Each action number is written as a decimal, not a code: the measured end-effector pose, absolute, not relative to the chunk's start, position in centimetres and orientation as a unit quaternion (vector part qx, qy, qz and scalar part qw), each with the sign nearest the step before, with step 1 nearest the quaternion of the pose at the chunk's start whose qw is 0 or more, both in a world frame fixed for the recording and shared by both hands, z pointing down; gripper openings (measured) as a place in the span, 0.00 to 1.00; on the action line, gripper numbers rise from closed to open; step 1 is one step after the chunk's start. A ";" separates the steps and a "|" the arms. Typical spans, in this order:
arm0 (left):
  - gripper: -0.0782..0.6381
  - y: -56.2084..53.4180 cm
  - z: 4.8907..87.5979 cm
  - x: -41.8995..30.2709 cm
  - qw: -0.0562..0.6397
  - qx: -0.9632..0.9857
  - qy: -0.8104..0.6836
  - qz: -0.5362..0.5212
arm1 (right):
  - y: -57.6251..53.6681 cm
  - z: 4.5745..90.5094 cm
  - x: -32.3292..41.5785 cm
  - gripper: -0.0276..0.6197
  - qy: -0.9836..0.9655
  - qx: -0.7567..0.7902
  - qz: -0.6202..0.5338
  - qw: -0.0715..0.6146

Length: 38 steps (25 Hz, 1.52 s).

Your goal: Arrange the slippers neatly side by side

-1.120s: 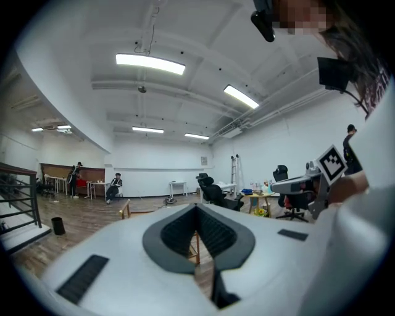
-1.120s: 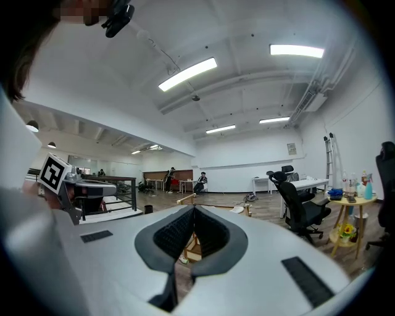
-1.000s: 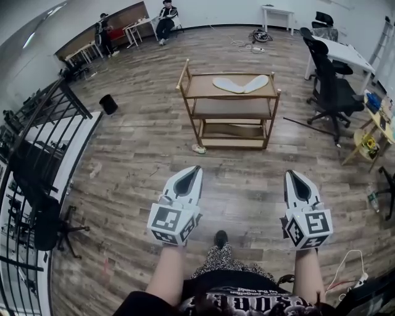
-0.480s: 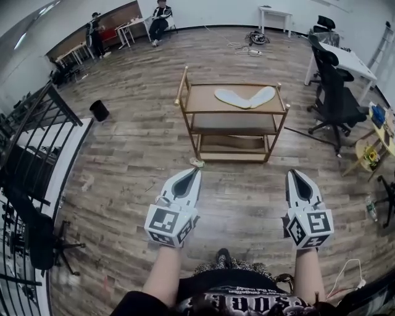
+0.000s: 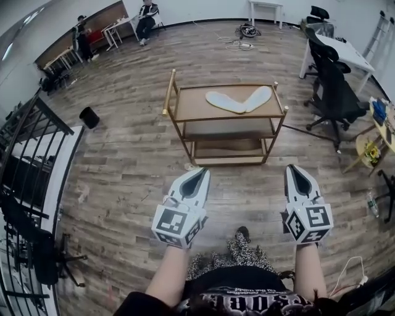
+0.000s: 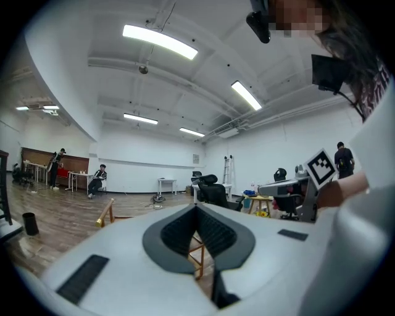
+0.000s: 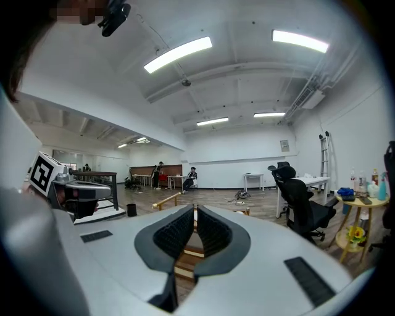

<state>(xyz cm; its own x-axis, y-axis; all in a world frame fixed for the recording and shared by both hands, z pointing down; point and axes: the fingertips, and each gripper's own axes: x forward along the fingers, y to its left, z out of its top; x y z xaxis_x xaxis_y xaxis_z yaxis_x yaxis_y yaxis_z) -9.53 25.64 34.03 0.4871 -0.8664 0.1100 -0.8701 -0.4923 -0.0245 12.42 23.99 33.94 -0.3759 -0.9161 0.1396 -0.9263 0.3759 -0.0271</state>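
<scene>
Two pale slippers (image 5: 237, 100) lie on the top shelf of a wooden cart (image 5: 179, 111), heels touching, toes splayed apart in a V. Both grippers hang in the air well short of the cart, above the floor. My left gripper (image 5: 201, 172) is shut, its tips meeting with nothing between them. My right gripper (image 5: 290, 168) is shut and empty too. In the left gripper view the jaws (image 6: 196, 207) point level across the room, with a cart leg showing behind them. In the right gripper view the jaws (image 7: 194, 210) also look level, the cart partly hidden behind them.
The cart has two lower shelves (image 5: 228, 152). Black office chairs (image 5: 333, 92) and a white desk (image 5: 345, 54) stand at the right. A black railing (image 5: 31, 160) runs along the left. A small bin (image 5: 89, 116) sits on the wood floor. People sit at tables far back (image 5: 145, 15).
The cart has come a little closer and lower in the head view as the person walks towards it. Both grippers stay shut and level.
</scene>
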 end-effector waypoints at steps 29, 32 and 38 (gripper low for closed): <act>0.11 -3.3 34.8 -9.6 0.022 0.865 -0.499 0.055 | -4.8 35.6 12.2 0.05 -0.820 0.566 0.051 0.062; 0.11 -6.4 34.4 -10.3 0.017 0.872 -0.485 0.055 | -7.6 35.1 11.6 0.05 -0.811 0.580 0.049 0.057; 0.11 -10.8 34.6 -11.7 0.015 0.884 -0.463 0.057 | -11.2 35.1 10.0 0.05 -0.796 0.601 0.048 0.056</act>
<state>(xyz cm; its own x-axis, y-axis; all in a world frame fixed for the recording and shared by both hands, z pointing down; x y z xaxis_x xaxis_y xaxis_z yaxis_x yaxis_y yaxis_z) -11.70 -10.79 34.55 0.5648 -0.8172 0.1149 -0.8207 -0.5708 -0.0261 10.03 -11.22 35.06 -0.2711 -0.9512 0.1471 -0.9621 0.2727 -0.0095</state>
